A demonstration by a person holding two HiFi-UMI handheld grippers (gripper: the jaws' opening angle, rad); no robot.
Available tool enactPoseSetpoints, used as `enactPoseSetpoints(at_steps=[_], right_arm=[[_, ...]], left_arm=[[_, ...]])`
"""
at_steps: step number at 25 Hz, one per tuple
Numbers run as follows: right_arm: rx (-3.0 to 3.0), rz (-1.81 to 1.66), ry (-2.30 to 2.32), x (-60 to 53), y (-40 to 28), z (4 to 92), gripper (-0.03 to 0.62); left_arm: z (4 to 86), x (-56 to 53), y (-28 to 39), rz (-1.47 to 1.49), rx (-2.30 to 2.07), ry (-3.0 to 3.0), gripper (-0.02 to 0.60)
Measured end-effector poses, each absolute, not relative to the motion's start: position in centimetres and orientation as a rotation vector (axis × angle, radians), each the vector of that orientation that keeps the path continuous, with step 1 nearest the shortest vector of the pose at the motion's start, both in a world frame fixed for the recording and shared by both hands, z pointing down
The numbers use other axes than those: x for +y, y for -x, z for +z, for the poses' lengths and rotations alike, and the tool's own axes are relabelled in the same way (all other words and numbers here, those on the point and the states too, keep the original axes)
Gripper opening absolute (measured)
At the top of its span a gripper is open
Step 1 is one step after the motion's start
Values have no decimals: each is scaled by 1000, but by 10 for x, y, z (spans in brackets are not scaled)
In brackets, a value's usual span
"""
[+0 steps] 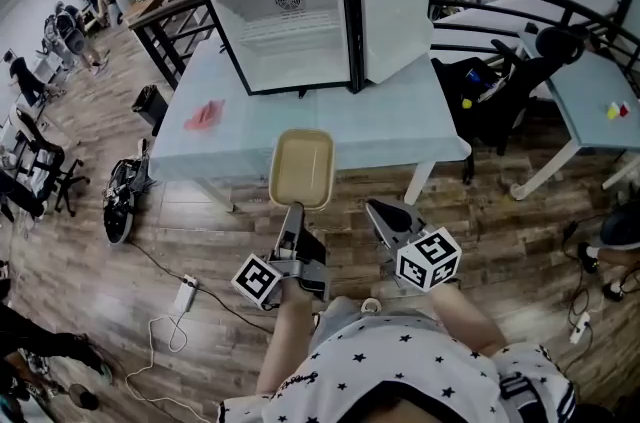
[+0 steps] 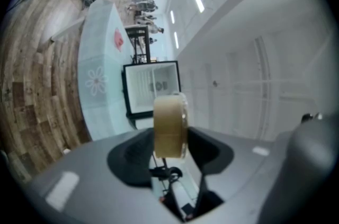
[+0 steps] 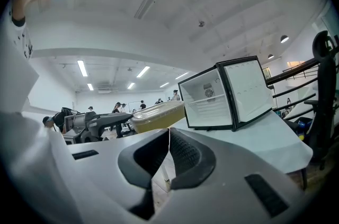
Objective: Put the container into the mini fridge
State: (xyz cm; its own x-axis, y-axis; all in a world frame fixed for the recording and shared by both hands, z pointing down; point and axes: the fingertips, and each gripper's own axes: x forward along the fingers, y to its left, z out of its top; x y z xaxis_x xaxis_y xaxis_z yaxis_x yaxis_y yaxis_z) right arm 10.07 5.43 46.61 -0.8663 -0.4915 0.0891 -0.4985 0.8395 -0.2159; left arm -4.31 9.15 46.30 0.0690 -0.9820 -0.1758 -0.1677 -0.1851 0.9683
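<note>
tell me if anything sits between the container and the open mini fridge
Nothing visible does. The left gripper holds the container over the near edge of the table. The mini fridge has its door open, and the stretch between is bare. A red item lies off to the left.

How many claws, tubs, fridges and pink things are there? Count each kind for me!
Grey claws: 2, the left claw and the right claw
Tan rectangular plastic container: 1
Black mini fridge with its door open: 1
Small pink thing on the pale blue table: 1
Total: 5
</note>
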Motion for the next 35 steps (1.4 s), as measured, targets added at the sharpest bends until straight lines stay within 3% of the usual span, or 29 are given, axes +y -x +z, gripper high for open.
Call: enactPoseSetpoints(at_steps=[15,35], right_arm=[[-2971,389,-715,31,-88,474,21],[-2961,334,-792,-93,-47,460,21]], left_arm=[[468,77,57,-1238,-1251,-1453,201],[462,-51,111,-1258,-1236,-1442,201]])
